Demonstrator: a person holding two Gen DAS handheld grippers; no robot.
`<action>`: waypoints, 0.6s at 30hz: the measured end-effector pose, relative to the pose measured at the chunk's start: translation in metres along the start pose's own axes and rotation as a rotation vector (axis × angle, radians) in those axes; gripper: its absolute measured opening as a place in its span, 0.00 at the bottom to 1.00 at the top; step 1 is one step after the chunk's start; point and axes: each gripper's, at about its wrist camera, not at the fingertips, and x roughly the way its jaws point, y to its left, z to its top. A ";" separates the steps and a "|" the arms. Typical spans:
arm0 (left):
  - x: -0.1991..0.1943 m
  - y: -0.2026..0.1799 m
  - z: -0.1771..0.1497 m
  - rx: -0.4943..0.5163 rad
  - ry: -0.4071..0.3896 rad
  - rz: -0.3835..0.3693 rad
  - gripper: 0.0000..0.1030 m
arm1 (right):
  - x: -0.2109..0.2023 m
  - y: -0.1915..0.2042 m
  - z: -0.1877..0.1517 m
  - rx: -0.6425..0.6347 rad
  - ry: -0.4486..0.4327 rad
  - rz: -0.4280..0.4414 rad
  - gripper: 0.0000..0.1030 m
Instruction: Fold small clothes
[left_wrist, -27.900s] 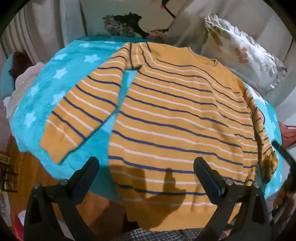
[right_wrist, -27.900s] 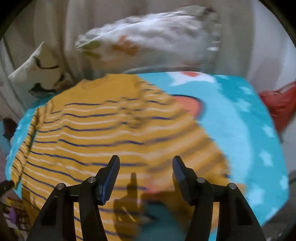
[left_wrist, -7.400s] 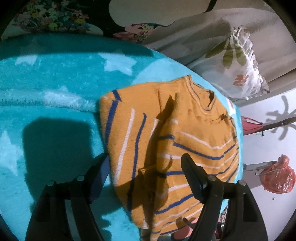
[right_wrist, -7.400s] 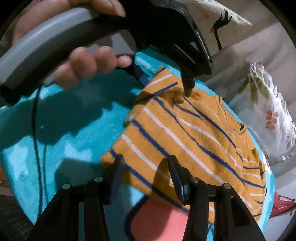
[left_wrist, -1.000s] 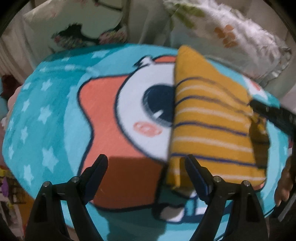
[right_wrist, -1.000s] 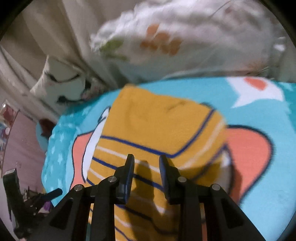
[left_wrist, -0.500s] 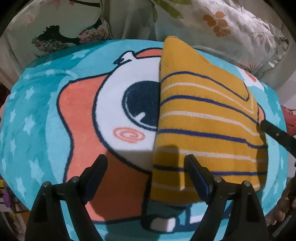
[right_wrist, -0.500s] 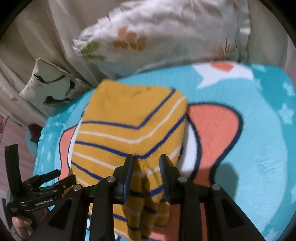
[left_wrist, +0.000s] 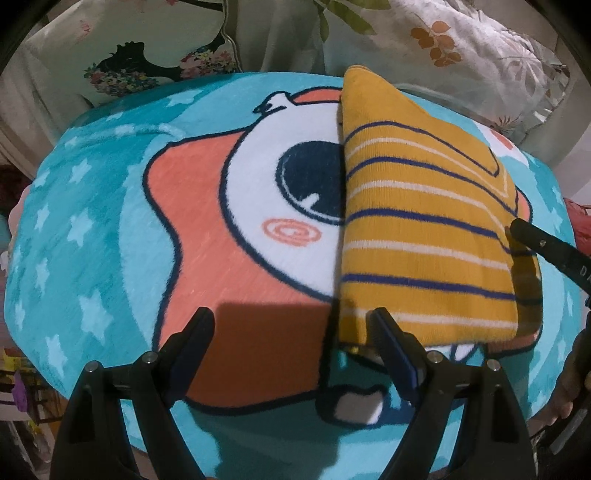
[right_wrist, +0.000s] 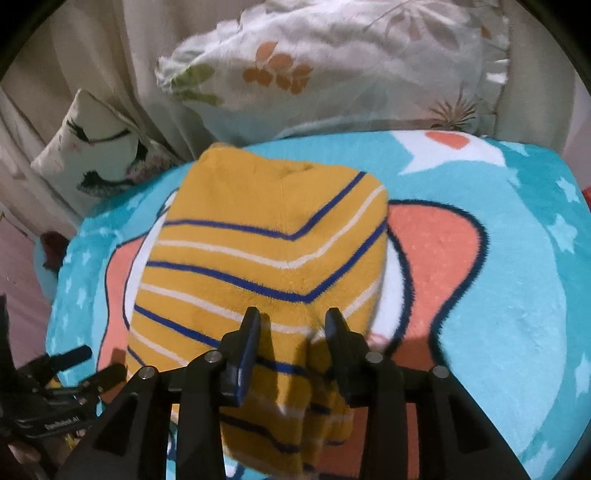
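Note:
A mustard-yellow sweater with navy and white stripes (left_wrist: 424, 229) lies folded into a compact rectangle on the turquoise cartoon-star blanket (left_wrist: 92, 229). My left gripper (left_wrist: 291, 317) hovers open over the blanket at the sweater's near left corner, with only blanket between its fingers. The right finger overlaps that corner. My right gripper (right_wrist: 293, 317) points down at the sweater (right_wrist: 273, 240) from its other side. Its jaws are opening, and the sweater's near edge lies loose between them, not pinched. One right finger (left_wrist: 546, 251) shows at the sweater's right edge in the left wrist view.
Floral pillows (right_wrist: 332, 66) and a bird-print cushion (right_wrist: 99, 147) lean against the wall behind the blanket. The left gripper's body (right_wrist: 55, 373) shows at the lower left in the right wrist view. A red object (left_wrist: 580, 225) sits beyond the blanket's right edge.
The right jaws have spread apart and let go of the sweater's folded edge, which now lies flat. The left gripper stays open at the same corner.

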 end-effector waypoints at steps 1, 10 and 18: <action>0.000 0.002 -0.001 0.001 -0.002 -0.004 0.83 | -0.004 -0.001 -0.001 0.009 -0.002 -0.010 0.40; -0.013 0.017 -0.032 0.005 0.007 -0.032 0.83 | -0.026 0.010 -0.030 0.028 -0.005 -0.084 0.43; -0.030 0.037 -0.066 0.029 0.011 -0.042 0.83 | -0.034 0.032 -0.074 0.035 0.016 -0.139 0.50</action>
